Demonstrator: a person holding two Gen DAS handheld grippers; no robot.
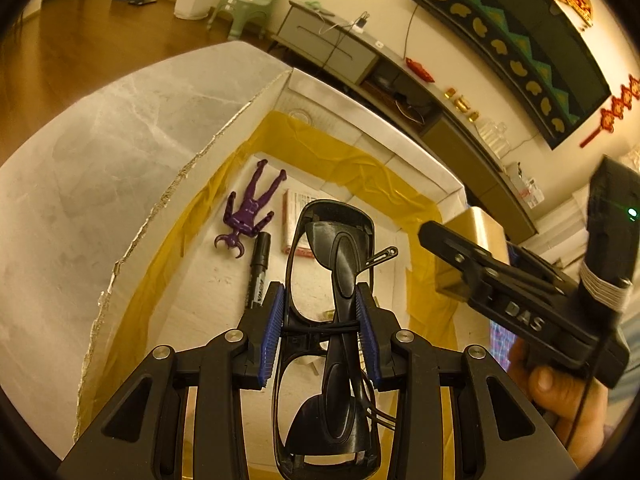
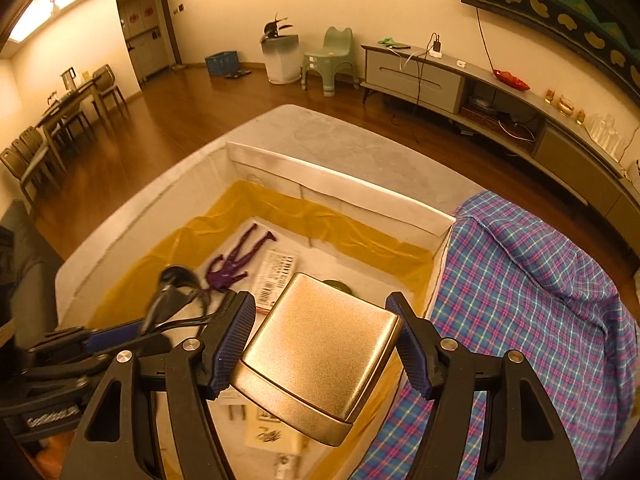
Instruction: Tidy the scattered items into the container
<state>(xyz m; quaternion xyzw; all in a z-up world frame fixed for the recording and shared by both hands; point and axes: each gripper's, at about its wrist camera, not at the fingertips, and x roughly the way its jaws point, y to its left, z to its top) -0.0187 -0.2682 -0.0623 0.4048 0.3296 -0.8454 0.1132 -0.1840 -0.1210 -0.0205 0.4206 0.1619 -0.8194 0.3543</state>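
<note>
My left gripper is shut on black folded glasses and holds them above the white cardboard box, which is lined with yellow tape. Inside the box lie a purple toy figure, a black marker and a red-edged packet. My right gripper is shut on a gold metal tin and holds it over the box. The figure and a printed packet show below it. The left gripper with the glasses is at left.
The box stands on a grey marble table. A blue plaid cloth lies right of the box. A long TV cabinet, a green stool and a white bin stand beyond. Dining chairs are far left.
</note>
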